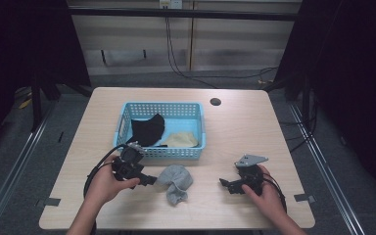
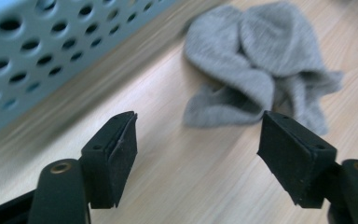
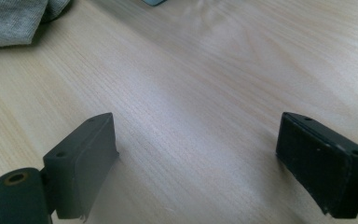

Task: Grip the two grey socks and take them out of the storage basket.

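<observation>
- High view: the grey sock point(image 1: 175, 182) lies crumpled on the table point(image 1: 245, 132) at lower centre of the frame, just below the front wall of the blue basket point(image 1: 196, 122). The left gripper point(image 1: 149, 180) sits just left of the sock, nearly touching its edge. The right gripper point(image 1: 223, 183) rests well apart at lower right.
- Left gripper view: the left gripper point(image 2: 198, 140) has its jaws spread wide with nothing between them, and the sock point(image 2: 261, 70) bunches up just ahead, in the upper right of the frame.
- Right gripper view: the right gripper point(image 3: 196, 163) is likewise spread wide over bare wood, holding nothing, with a corner of the sock point(image 3: 9, 21) at upper left.
- Risk, as I judge it: the sock is soft ribbed knit, folded over itself into loose lobes. A pinch on one thin flap could lift a single layer and leave the rest dangling, so it may snag on the basket rim.
- Another risk: the wood-grain tabletop looks smooth, so the jaws may push the limp fabric along instead of closing around it.
- The basket is rigid plastic with perforated walls, and a trailing toe could catch in a hole.
- Inside it lie a black cloth point(image 1: 148, 129) and a pale yellow cloth point(image 1: 181, 140), both limp and rumpled.
</observation>
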